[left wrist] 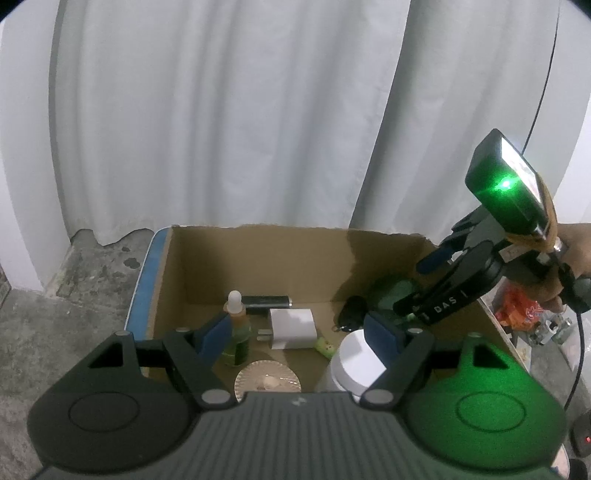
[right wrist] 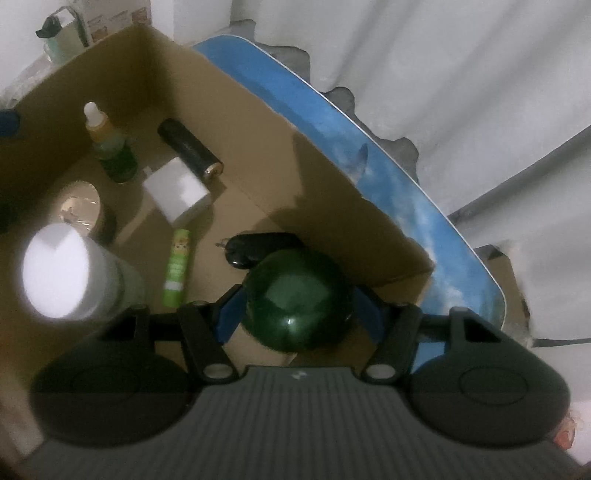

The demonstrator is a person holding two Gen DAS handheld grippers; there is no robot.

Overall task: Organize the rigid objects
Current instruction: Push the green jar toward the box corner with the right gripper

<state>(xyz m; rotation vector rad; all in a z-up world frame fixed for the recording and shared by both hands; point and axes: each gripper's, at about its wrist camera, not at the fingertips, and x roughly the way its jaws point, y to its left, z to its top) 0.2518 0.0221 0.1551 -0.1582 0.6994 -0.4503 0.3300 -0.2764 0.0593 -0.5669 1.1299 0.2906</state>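
Observation:
An open cardboard box (left wrist: 295, 251) holds a dropper bottle (left wrist: 236, 332), a black cylinder (left wrist: 266, 301), a white charger cube (left wrist: 293, 328), a green tube (left wrist: 325, 347), a black key fob (left wrist: 352, 310), a white-lidded jar (left wrist: 354, 362) and a round gold-topped tin (left wrist: 267, 380). My left gripper (left wrist: 299, 332) hovers open over the box's near side with nothing between its pads. In the right wrist view, my right gripper (right wrist: 297, 310) is shut on a dark green round object (right wrist: 295, 299) near the box's corner, beside the key fob (right wrist: 255, 247). From the left wrist view, the right gripper (left wrist: 413, 286) angles down into the box's right end.
The box (right wrist: 258, 122) rests on a blue board (right wrist: 406, 192) against a white curtain (left wrist: 221, 110). Orange packets (left wrist: 524, 310) and small items lie outside the box's right wall. A hand (left wrist: 569, 258) holds the right tool. A mint bottle (right wrist: 59, 33) stands beyond the box.

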